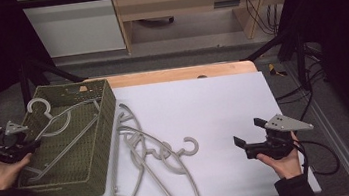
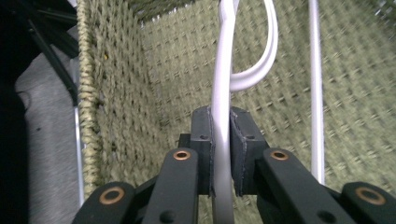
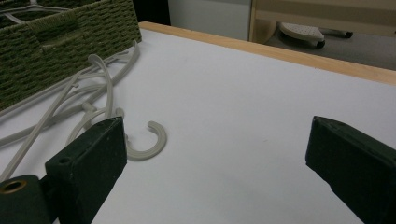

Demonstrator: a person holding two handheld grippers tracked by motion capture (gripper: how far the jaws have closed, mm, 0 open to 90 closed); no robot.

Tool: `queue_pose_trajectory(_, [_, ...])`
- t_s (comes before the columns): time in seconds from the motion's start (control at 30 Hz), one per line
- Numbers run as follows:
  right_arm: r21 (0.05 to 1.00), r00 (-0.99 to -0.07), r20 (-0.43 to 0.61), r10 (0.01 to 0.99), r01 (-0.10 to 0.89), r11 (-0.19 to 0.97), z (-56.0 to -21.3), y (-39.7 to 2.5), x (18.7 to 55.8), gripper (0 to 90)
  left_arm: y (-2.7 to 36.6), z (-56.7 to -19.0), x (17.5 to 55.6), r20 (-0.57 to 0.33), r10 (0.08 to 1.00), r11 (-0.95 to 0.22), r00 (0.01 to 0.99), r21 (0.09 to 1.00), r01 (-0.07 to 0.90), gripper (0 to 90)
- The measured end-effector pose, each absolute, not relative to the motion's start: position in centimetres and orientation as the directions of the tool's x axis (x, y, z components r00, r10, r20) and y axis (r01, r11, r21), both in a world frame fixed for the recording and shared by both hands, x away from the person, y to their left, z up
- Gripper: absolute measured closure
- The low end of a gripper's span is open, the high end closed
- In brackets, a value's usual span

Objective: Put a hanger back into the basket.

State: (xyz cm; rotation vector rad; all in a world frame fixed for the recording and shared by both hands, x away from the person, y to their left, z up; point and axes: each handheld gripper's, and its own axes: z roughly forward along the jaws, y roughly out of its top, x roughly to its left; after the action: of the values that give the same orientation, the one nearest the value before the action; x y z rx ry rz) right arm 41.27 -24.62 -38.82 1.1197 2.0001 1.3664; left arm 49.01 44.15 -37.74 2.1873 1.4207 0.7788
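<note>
A woven green basket [image 1: 76,155] is set on the left part of a white-covered table [image 1: 204,109], with a wooden edge seen along the far side. One pale grey hanger [image 1: 60,127] is lying inside the basket, its hook up at the far left corner, resting over the rim. The left gripper [image 1: 20,146] is held at the basket's near left side, and its jaws are clamped on a thin bar of that hanger. In the left gripper view the bar [image 2: 222,140] is pinched tight between the two black pads, the basket's woven wall [image 2: 154,84] seen behind it. A second curved part of the same hanger is seen looping off to the right above the pads.

A loose pile of hangers [image 1: 144,157] is spread on the white surface just right of the basket, some touching its wall, with one hook [image 1: 191,146] pointing toward the table's middle. The exact count in the pile cannot be told.

The right gripper [image 1: 248,137] is held over the right part of the table, well apart from the pile, its jaws spread wide with nothing between them. In the right gripper view the hook [image 3: 152,142] is seen flat on the white surface just beside the left jaw, and the basket [image 3: 56,42] is at the upper left.
</note>
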Motion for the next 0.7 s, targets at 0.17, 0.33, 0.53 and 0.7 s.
queue_pose_trajectory(0.17, [0.917,-0.562,0.064,0.825,0.360,0.173,-38.7,-24.4,41.2,5.6,44.2,-37.4,48.8,0.207,0.926,-0.373,0.315,0.624,0.686,74.7])
queue_pose_trajectory(0.33, [0.919,-0.560,0.069,0.826,0.358,0.166,-38.5,-24.4,41.1,5.6,43.8,-36.2,47.6,0.163,0.934,-0.335,0.317,0.706,0.625,64.5])
queue_pose_trajectory(0.53, [0.919,-0.561,0.072,0.825,0.359,0.164,-38.5,-24.1,41.1,5.7,42.1,-34.6,46.3,0.102,0.929,-0.287,0.355,0.805,0.520,50.4])
queue_pose_trajectory(0.7, [0.920,-0.561,0.076,0.825,0.358,0.159,-38.4,-24.1,41.0,5.8,39.6,-33.3,44.9,0.021,0.910,-0.207,0.414,0.888,0.411,41.4])
